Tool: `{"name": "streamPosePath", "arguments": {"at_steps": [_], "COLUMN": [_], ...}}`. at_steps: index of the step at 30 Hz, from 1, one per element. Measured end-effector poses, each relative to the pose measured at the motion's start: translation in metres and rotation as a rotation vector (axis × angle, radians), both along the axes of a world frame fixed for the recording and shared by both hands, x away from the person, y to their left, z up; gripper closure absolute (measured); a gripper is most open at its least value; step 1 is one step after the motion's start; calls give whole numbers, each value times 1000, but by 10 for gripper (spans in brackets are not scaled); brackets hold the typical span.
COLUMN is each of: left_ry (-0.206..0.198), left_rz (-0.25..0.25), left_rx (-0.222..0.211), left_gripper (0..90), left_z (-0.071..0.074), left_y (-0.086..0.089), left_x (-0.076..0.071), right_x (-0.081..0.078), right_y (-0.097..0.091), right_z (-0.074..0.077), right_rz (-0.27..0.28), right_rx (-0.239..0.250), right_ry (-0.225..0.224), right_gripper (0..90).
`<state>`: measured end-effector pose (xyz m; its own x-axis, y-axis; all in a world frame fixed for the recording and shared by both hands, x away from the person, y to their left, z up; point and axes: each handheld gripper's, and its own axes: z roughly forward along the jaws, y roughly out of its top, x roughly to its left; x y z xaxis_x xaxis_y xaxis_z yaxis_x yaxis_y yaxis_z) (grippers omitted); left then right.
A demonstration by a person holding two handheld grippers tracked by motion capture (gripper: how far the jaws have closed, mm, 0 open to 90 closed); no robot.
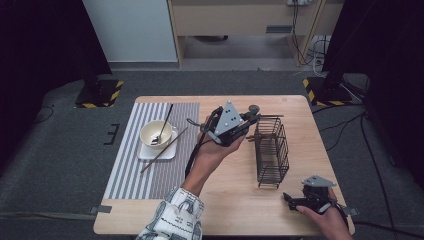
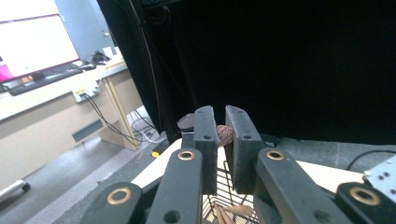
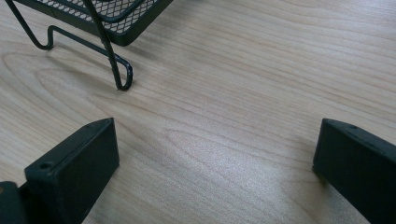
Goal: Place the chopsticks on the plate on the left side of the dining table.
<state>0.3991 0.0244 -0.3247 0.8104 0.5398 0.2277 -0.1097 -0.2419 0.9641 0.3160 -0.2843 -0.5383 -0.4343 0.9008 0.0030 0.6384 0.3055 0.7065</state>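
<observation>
Resting surface: wooden table point(image 1: 235, 200).
Wire basket point(image 1: 272, 150): right of centre.
Left gripper point(image 1: 246, 120): raised on a bent wrist over the basket's far end, jaws clamped on a brown wooden utensil tip point(image 2: 225, 134).
Right gripper point(image 1: 290, 200): low at the near right corner, jaws wide, empty.

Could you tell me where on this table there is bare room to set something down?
The pale wooden table is bare along its near edge, between the grey striped placemat and the black wire basket, and between that basket and the right gripper. The placemat's near half is free too. It is crowded around the cream cup on its white square saucer.
</observation>
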Motion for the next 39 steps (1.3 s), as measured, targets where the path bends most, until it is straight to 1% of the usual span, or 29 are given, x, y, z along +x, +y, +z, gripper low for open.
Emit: {"name": "streamPosePath", "arguments": {"at_steps": [4, 7, 10, 13, 17, 20, 25, 29, 33, 37, 39], "left_ry": [-50, -74, -83, -88, -111, -128, -161, -177, -202, -233, -242], "left_rz": [21, 34, 47, 57, 59, 56, 75, 83, 83, 79, 82], "left_rx": [37, 76, 102, 119, 142, 173, 231, 266, 302, 352, 365], "left_gripper": [831, 830, 830, 830, 831, 831, 831, 831, 831, 831, 831], "left_z": [-3, -6, -9, -11, -12, -13, -16, -18, -20, -22, -23], "left_y": [-5, -7, -8, -6, -5, -5, -3, -2, -3, -4, -3], "left_x": [2, 3, 6, 8, 8, 8, 8, 10, 9, 9, 10], "right_x": [0, 0, 0, 0, 0, 0, 0, 0, 0, 0, 0], "right_y": [0, 0, 0, 0, 0, 0, 0, 0, 0, 0, 0], "right_z": [0, 0, 0, 0, 0, 0, 0, 0, 0, 0, 0], "right_rz": [1, -1, 1, 1, 1, 3, 3, 3, 3, 4, 2], "right_rx": [-1, 1, 0, 0, 0, -2, -2, -3, -3, -2, -2], "right_ry": [0, 1, 1, 1, 1, 1, 1, 1, 1, 2, 3], "right_gripper": [2, 2, 2, 2, 2, 2, 2, 2, 2, 2, 2]}}
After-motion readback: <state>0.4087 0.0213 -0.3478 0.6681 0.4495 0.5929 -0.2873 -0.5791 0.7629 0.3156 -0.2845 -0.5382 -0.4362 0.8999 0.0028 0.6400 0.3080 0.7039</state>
